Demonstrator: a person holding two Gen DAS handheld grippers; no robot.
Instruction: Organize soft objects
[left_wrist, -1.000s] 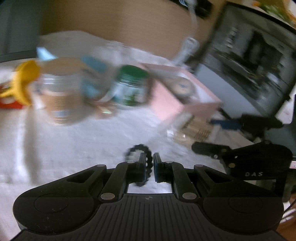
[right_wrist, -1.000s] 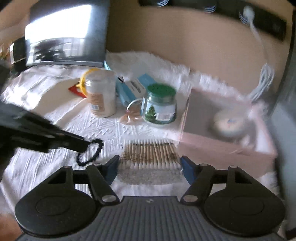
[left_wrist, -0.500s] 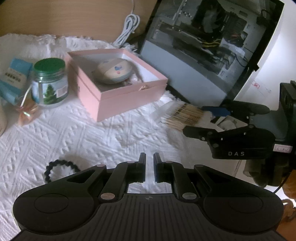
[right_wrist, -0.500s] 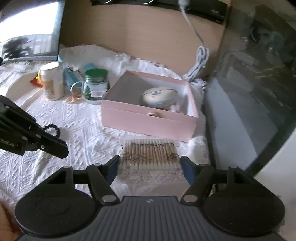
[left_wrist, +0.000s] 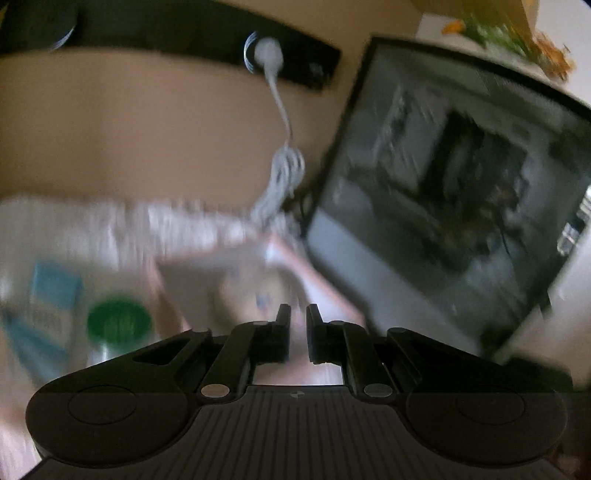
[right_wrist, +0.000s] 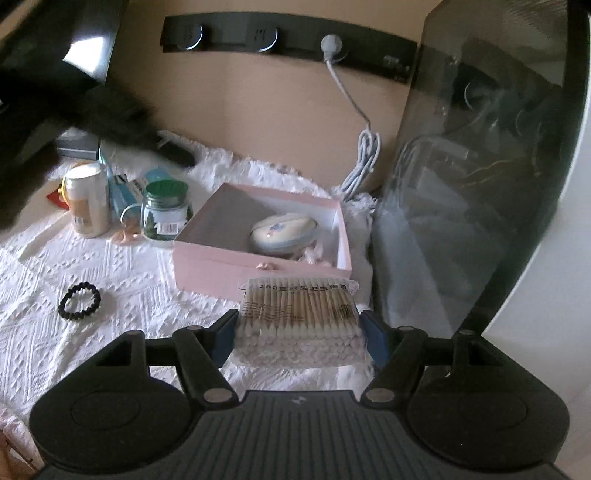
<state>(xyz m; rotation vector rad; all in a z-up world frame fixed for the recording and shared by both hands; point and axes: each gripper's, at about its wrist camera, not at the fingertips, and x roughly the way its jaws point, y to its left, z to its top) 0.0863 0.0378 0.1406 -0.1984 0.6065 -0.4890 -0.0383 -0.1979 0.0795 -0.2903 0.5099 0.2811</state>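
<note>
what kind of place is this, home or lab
Probably a home desk or dressing corner: a white textured cloth covers the surface, a wall power strip sits behind, and a glass-sided computer case stands at the right.

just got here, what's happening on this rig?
A person is tidying soft items on a white textured cloth. The right hand-held gripper is shut on a pack of cotton swabs, held just in front of the open pink box, which already has an oval pouch inside. The left hand-held gripper holds nothing, its jaws nearly closed, and its view is motion-blurred. A black hair tie lies on the cloth.
</note>
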